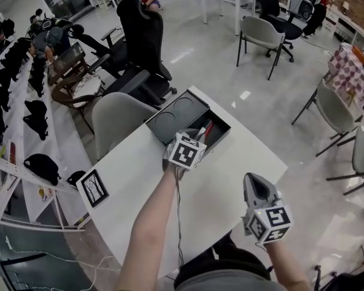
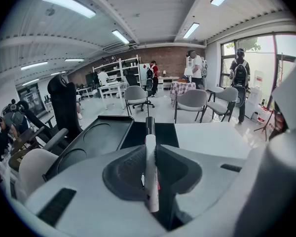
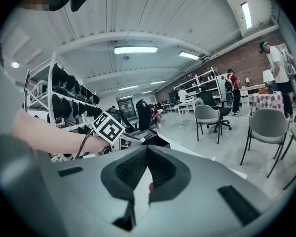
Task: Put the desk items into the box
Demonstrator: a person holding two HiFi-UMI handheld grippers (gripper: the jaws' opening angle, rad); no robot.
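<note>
Left gripper (image 2: 151, 147) is clenched on a white marker (image 2: 150, 181); its own view shows both pads pressed to the barrel, the black cap (image 2: 149, 126) sticking out past the tips; red print on the barrel is readable only as colour.

The marker points at the black box (image 2: 165, 135); the open compartment lies straight ahead of the cap, with the lid (image 2: 98, 137) folded out to the left and two round recesses in it.

The head view gives the layout that the gripper view lacks: the box sits at the far edge of the white table (image 1: 218, 187); the left gripper's marker cube (image 1: 185, 152) hovers at the box's near rim; the jaws themselves are mostly hidden under the cube there, so the grip reads only from the left gripper view.

Right gripper (image 3: 148, 147) has its jaw tips meeting and nothing between them; bare table shows through the gap lower down; in the head view it hangs over the table's near right edge, well apart from the box.

The right gripper view alone shows the left forearm (image 3: 44, 132) from the side, reaching to the box.

A small framed picture (image 1: 93, 188) sits at the table's left corner, seen in the head view only; a grey chair (image 1: 118, 117) stands behind the table.
</note>
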